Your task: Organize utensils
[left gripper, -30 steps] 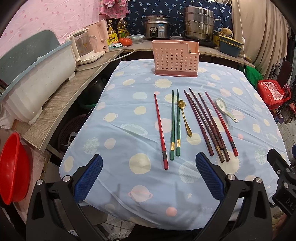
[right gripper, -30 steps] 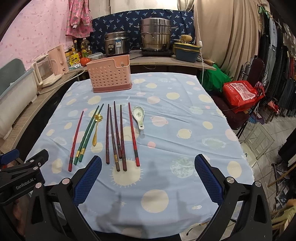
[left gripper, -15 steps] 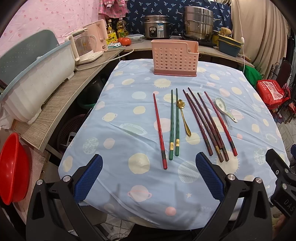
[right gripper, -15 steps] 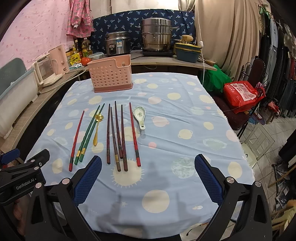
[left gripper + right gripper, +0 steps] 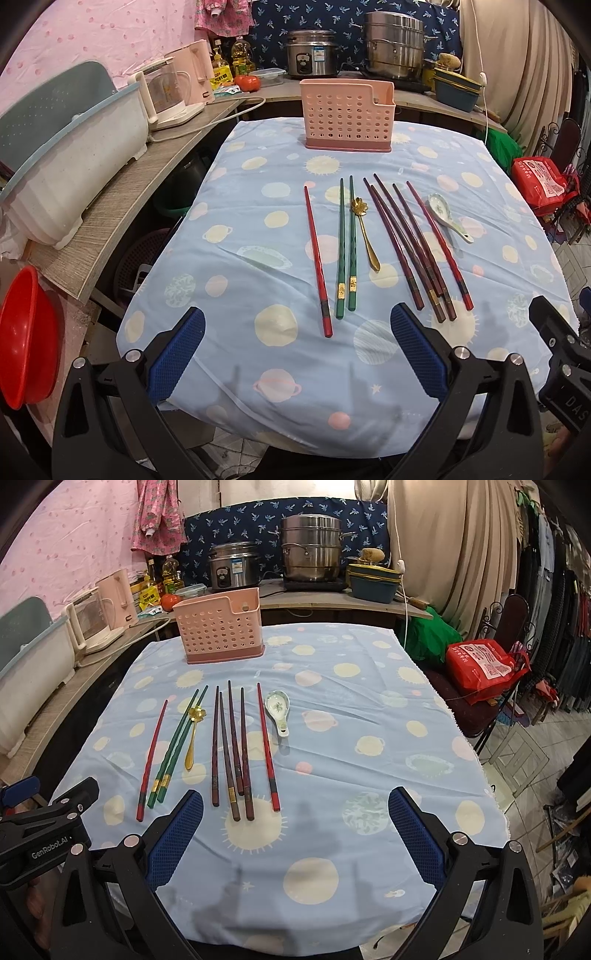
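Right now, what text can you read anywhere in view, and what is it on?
"GenRobot.AI": side of the left gripper.
"DAS", cut off at the frame edge: side of the right gripper.
Red bag: white print, too blurred to read.
Rice cooker label: too small.
Yellow packet: unreadable.

Two near-edge views (shared tablecloth [image 5: 258, 229])
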Demonstrator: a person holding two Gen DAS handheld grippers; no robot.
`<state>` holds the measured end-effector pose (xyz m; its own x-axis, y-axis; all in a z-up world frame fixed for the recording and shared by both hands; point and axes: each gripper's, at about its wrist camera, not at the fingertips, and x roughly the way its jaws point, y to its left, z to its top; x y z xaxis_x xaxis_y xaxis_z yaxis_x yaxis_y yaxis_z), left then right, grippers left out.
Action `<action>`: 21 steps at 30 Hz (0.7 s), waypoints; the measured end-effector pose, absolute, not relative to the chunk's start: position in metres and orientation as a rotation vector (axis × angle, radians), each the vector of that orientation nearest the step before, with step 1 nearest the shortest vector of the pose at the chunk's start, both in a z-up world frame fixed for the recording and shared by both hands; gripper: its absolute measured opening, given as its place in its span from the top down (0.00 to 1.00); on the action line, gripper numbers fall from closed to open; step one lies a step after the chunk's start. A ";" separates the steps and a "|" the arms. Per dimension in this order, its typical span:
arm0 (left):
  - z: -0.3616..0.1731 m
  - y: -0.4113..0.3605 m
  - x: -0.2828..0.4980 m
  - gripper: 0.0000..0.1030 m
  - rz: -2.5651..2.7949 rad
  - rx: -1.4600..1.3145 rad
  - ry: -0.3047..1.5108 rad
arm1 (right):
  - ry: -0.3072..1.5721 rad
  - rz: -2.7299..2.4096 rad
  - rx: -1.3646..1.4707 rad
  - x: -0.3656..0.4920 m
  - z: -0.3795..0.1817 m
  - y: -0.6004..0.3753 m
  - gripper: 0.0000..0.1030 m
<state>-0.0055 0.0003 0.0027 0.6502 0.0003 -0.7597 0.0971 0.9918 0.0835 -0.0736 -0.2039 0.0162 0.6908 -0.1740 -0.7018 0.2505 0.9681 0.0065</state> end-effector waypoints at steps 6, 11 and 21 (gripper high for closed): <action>0.003 0.000 -0.006 0.07 -0.056 0.120 0.862 | 0.774 -0.238 0.105 -0.074 0.016 -0.204 0.07; 0.003 0.001 -0.005 0.07 -0.055 0.120 0.862 | 0.774 -0.237 0.105 -0.073 0.016 -0.204 0.07; 0.001 -0.001 -0.006 0.07 -0.055 0.121 0.864 | 0.775 -0.238 0.106 -0.073 0.016 -0.205 0.07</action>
<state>-0.0057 -0.0007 0.0009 0.6484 0.0005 -0.7613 0.0972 0.9918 0.0834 -0.0735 -0.2048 0.0163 0.6896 -0.1731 -0.7032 0.2508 0.9680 0.0076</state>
